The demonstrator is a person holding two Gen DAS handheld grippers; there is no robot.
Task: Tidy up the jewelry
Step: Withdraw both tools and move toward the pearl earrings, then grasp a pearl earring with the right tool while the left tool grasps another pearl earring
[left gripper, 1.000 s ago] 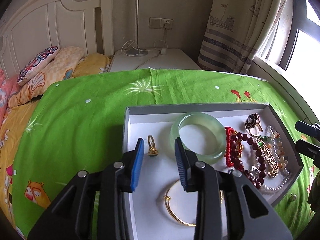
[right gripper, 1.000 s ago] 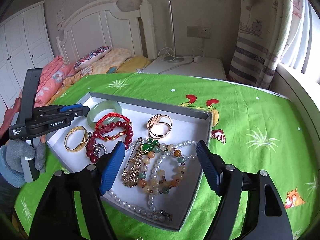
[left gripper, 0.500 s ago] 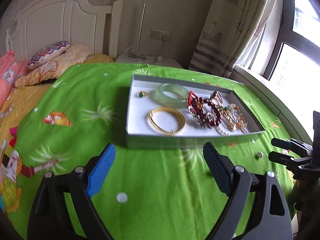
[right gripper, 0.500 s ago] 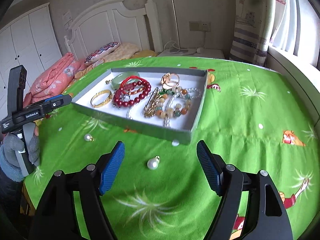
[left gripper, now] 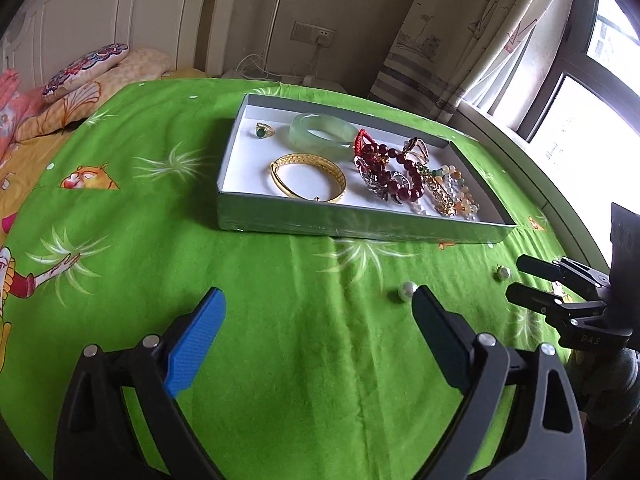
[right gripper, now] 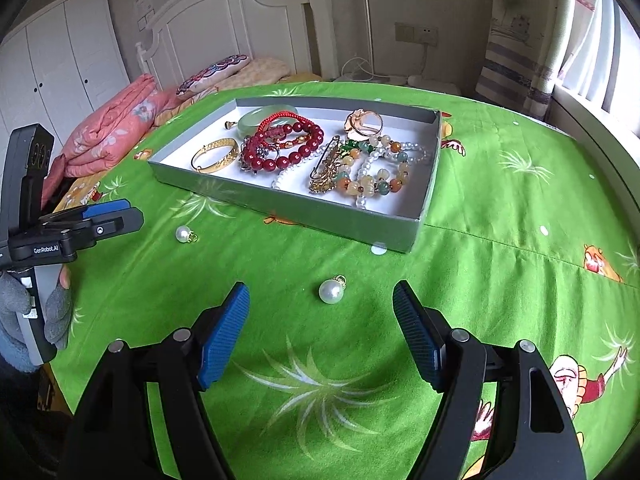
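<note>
A grey tray (left gripper: 360,226) (right gripper: 280,210) on the green bedspread holds a jade bangle (left gripper: 323,131), a gold bangle (left gripper: 307,176), a green-stone ring (left gripper: 264,131), red beads (right gripper: 292,148) and mixed bead strands (right gripper: 372,168). Two loose pearl earrings lie on the spread in front of the tray: one (right gripper: 331,290) (left gripper: 501,273) just ahead of my right gripper (right gripper: 320,332), the other (left gripper: 406,291) (right gripper: 184,234) by the right fingertip of my left gripper (left gripper: 316,336). Both grippers are open and empty, low over the spread.
Pillows (left gripper: 84,70) and a pink quilt (right gripper: 112,136) lie by the white headboard (right gripper: 240,20). A nightstand with cables (left gripper: 272,76) stands behind the bed. Curtains (left gripper: 452,32) and a window sill are on the right.
Both grippers have pulled back from the tray toward the near side of the bed. The left gripper has opened wide. The two loose pearls now lie close to the fingertips.
</note>
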